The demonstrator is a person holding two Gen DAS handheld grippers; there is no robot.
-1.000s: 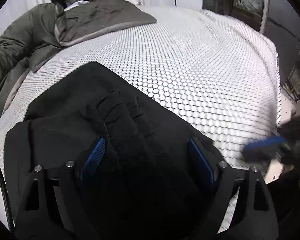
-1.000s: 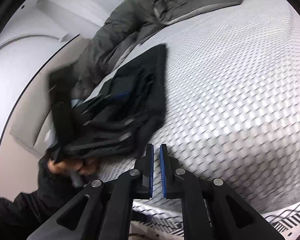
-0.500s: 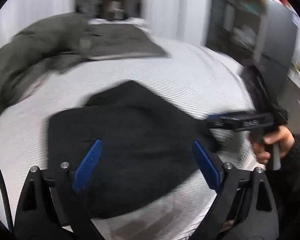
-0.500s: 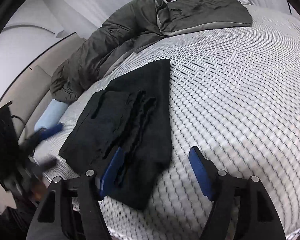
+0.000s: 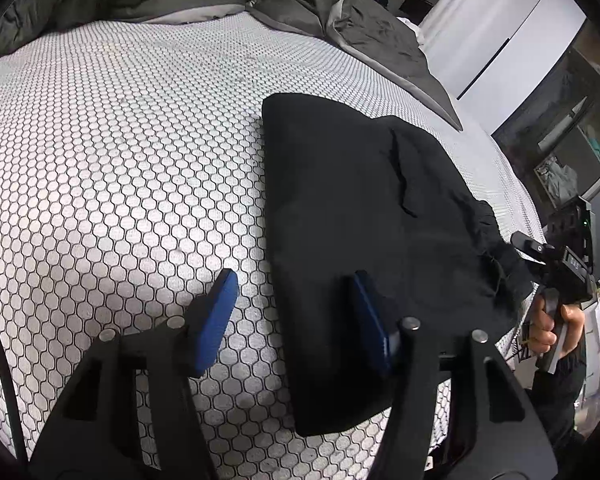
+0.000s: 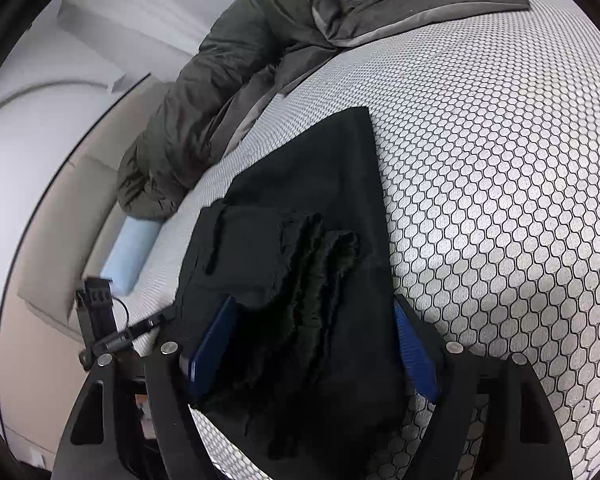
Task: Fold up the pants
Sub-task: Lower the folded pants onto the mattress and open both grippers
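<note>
Black pants (image 5: 360, 208) lie folded into a long rectangle on the honeycomb-patterned mattress (image 5: 120, 160). My left gripper (image 5: 294, 314) hovers over their long left edge. One pad is above the bare bed and the other above the cloth. Its jaws are closing and press on nothing. In the right wrist view the pants (image 6: 300, 216) show a gathered waistband on top. My right gripper (image 6: 314, 346) straddles that near end, its jaws opening, its pads on either side of the cloth and not pinching it. A hand (image 5: 552, 320) holds the right gripper (image 5: 536, 248) at the far end. The left gripper (image 6: 148, 324) shows at the bed's edge.
A dark grey duvet (image 6: 228, 80) is heaped along the head of the bed, with a grey sheet (image 5: 384, 36) beside it. A light blue block (image 6: 130, 248) lies by the padded bed frame (image 6: 44, 240). Wardrobe doors (image 5: 500, 28) and shelves stand beyond the bed.
My left gripper swung off the top of the pants to their side edge, rolled, and its jaws narrowed. My right gripper went from shut to wide and moved over the waistband end.
</note>
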